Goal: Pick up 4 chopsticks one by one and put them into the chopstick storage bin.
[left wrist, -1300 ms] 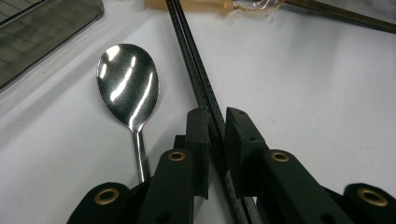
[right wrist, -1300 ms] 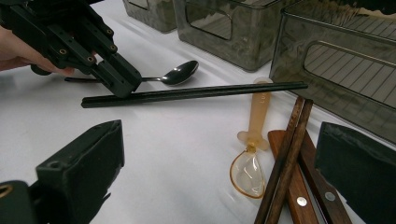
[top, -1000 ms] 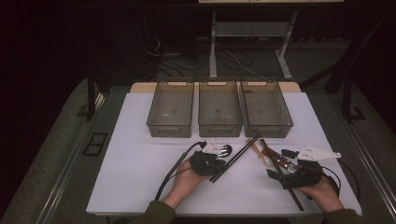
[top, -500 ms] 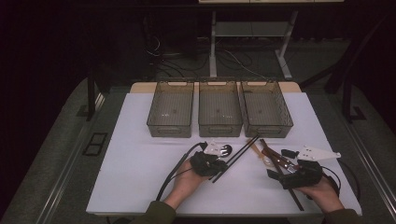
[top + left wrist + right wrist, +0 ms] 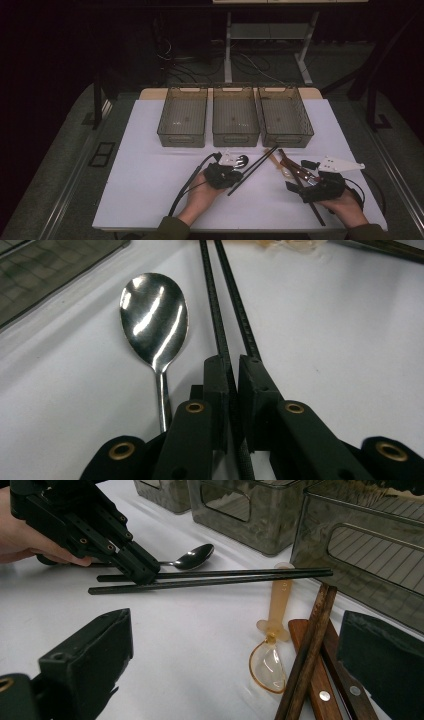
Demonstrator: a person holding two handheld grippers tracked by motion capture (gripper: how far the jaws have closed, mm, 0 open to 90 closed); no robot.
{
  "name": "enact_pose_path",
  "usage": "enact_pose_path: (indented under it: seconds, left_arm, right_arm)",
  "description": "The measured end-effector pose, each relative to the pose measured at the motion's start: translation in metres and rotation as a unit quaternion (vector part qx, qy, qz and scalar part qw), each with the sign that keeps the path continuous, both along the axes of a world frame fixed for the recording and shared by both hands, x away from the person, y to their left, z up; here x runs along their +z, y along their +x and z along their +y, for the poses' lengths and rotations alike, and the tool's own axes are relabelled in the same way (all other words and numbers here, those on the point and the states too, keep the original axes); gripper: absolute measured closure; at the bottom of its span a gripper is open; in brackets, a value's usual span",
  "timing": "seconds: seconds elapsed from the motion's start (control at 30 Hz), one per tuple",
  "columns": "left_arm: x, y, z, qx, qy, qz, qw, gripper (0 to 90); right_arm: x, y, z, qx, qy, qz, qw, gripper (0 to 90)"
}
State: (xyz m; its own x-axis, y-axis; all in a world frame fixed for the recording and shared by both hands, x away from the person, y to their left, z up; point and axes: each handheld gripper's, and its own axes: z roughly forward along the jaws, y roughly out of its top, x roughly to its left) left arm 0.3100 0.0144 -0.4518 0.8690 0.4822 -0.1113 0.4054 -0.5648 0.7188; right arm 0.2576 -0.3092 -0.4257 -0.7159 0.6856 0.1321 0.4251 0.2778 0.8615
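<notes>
Nothing much has shifted since the earlier frames: both hands sit where they were, and the left gripper [image 5: 235, 176] has its jaws clamped on the black chopsticks [image 5: 227, 315], which slant across the white table [image 5: 145, 180] toward the middle bin [image 5: 235, 116]. Just beside them lies a metal spoon [image 5: 154, 320]. The right gripper [image 5: 235, 680] rests near the table's right edge with its jaws apart, over wooden chopsticks [image 5: 310, 645], a wooden-handled knife [image 5: 327, 690] and an amber plastic spoon [image 5: 272, 645].
</notes>
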Motion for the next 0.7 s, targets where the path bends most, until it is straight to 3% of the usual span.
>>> enact_pose_path:
  seconds: [0.3, 0.33, 0.7]
  left_arm:
    - [-0.0006, -0.0010, -0.0012, 0.017, -0.007, 0.001, 0.9998, 84.4]
    - [0.0000, -0.0004, -0.0001, 0.012, 0.001, -0.001, 0.9999, 84.5]
    - [0.0000, -0.0009, -0.0004, 0.018, 0.000, 0.001, 0.9998, 84.9]
  right_arm:
    - [-0.0001, 0.0002, -0.0003, 0.001, 0.000, -0.001, 1.0000, 2.1]
    - [-0.0002, 0.0002, -0.0002, 0.001, 0.000, 0.000, 1.0000, 2.1]
    - [-0.0004, 0.0003, 0.0000, 0.002, -0.001, 0.000, 1.0000, 2.1]
